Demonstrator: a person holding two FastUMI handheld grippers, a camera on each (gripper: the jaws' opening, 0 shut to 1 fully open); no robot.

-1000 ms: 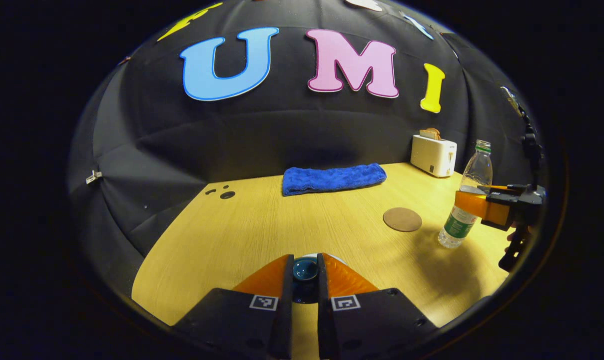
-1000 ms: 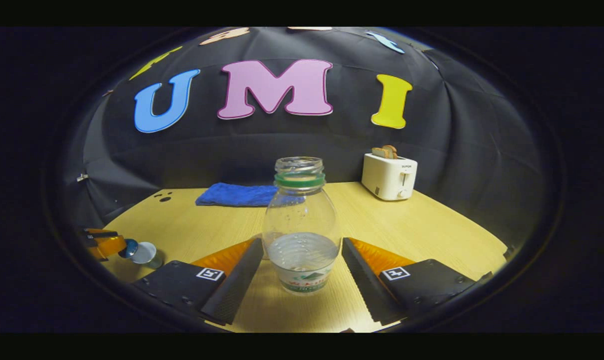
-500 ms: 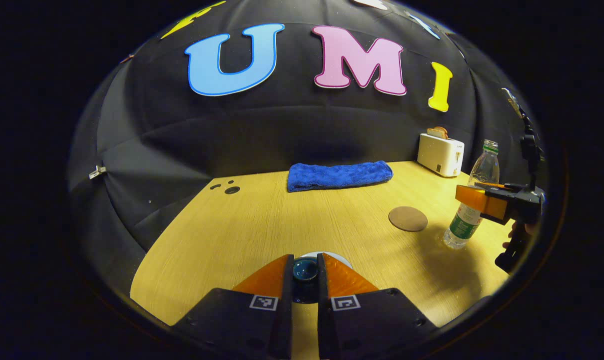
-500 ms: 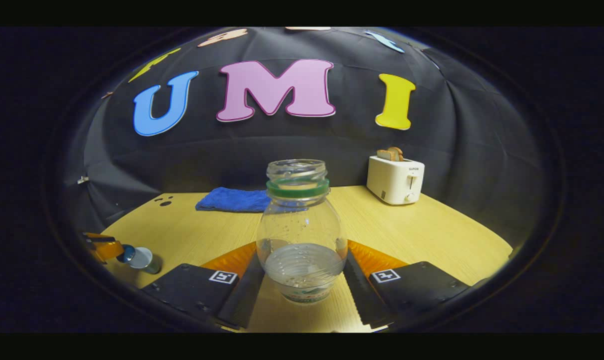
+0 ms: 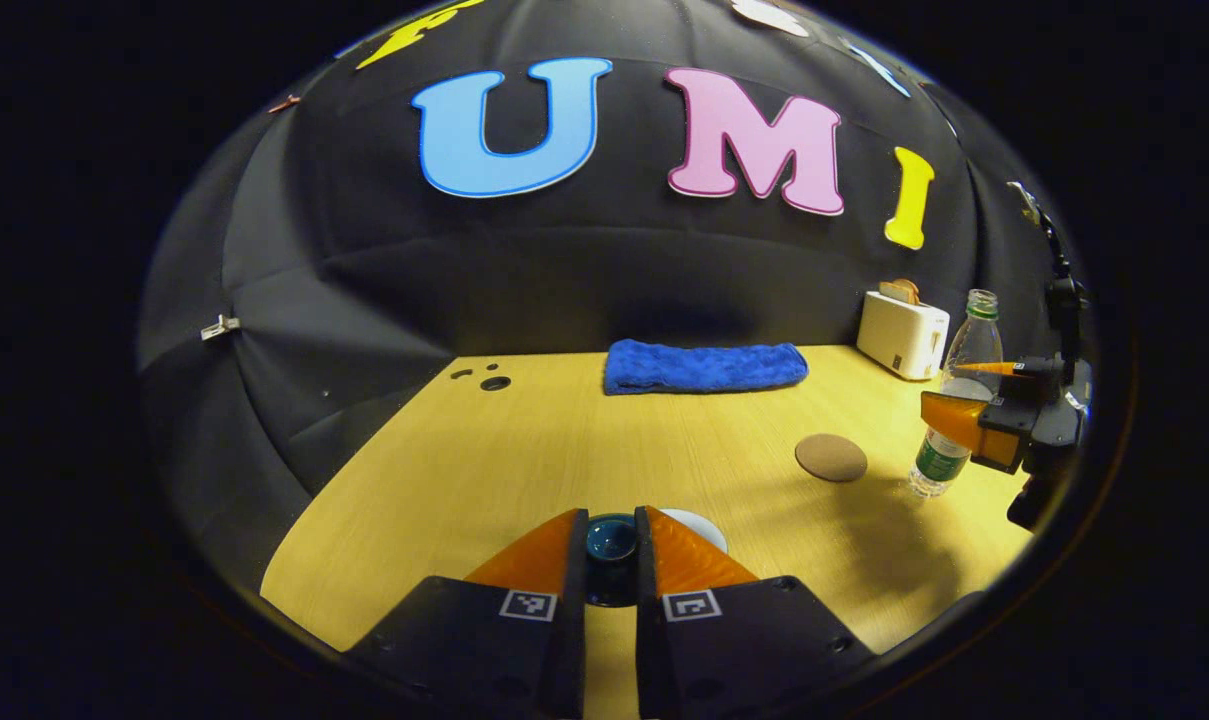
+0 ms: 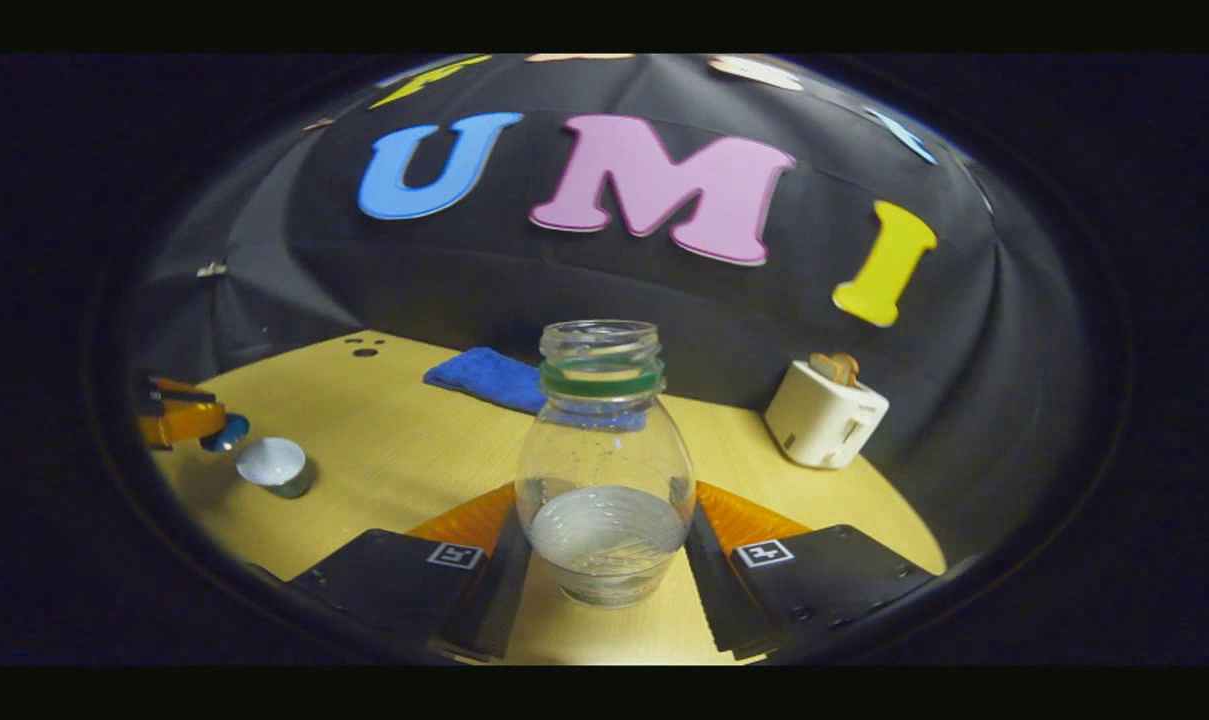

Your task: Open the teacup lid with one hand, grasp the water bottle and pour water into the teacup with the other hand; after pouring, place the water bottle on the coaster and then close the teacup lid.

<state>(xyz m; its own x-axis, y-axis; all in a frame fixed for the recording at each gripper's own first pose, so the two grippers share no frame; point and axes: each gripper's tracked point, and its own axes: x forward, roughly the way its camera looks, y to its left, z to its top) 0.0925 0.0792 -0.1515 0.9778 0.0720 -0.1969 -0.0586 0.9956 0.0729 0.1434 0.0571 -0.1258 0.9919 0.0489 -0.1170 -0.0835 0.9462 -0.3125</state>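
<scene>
In the left gripper view my left gripper (image 5: 611,527) is shut on the dark blue knob of the teacup lid (image 5: 611,540), held off the cup. The white rim of the teacup (image 5: 702,522) peeks out just right of my fingers. In the right gripper view the open teacup (image 6: 274,465) stands at the far left, with the lid (image 6: 226,432) held beside it by the left gripper (image 6: 204,420). My right gripper (image 6: 604,505) is shut on the clear, capless water bottle (image 6: 604,450), which is partly full. The bottle (image 5: 956,400) and right gripper (image 5: 949,392) stand beside the round brown coaster (image 5: 831,457).
A folded blue towel (image 5: 704,366) lies at the back of the wooden table (image 5: 524,470). A white toaster (image 5: 902,335) with bread in it stands at the back right corner. Small dark holes (image 5: 494,382) mark the table's far left.
The right gripper's fingers closed onto the bottle, and its view has since tilted. The left gripper has carried the lid off the teacup, so the cup now stands open.
</scene>
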